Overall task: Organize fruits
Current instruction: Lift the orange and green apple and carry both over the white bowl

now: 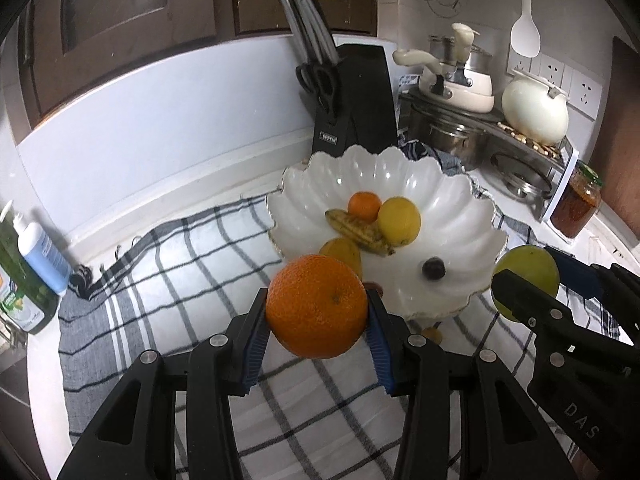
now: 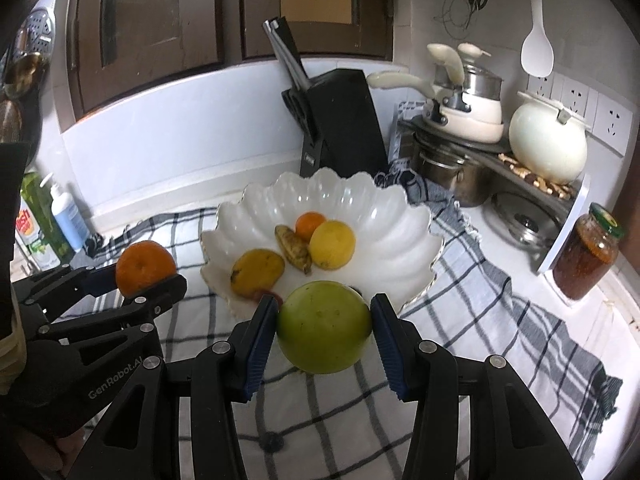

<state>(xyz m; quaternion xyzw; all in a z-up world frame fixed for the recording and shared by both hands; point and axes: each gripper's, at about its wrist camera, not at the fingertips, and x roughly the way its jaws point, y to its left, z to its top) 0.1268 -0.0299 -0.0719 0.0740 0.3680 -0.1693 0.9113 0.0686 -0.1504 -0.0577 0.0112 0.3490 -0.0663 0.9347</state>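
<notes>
My left gripper (image 1: 317, 304) is shut on a large orange (image 1: 316, 306) and holds it above the checked cloth, just short of the white scalloped bowl (image 1: 452, 216). My right gripper (image 2: 324, 326) is shut on a green apple (image 2: 323, 326) in front of the bowl (image 2: 400, 224). The bowl holds a small orange (image 1: 364, 205), a lemon (image 1: 399, 221), a spotted banana (image 1: 358, 232), a yellow fruit (image 1: 342, 250) and a dark grape (image 1: 433, 268). Each gripper shows in the other's view, the left one (image 2: 148, 276) and the right one (image 1: 524, 284).
A checked cloth (image 1: 168, 280) covers the counter. A black knife block (image 1: 352, 100) stands behind the bowl. Pots and a white kettle (image 1: 534, 110) sit on a rack at the back right, and a jar (image 1: 576, 208) stands by it. Soap bottles (image 1: 38, 248) stand at the left.
</notes>
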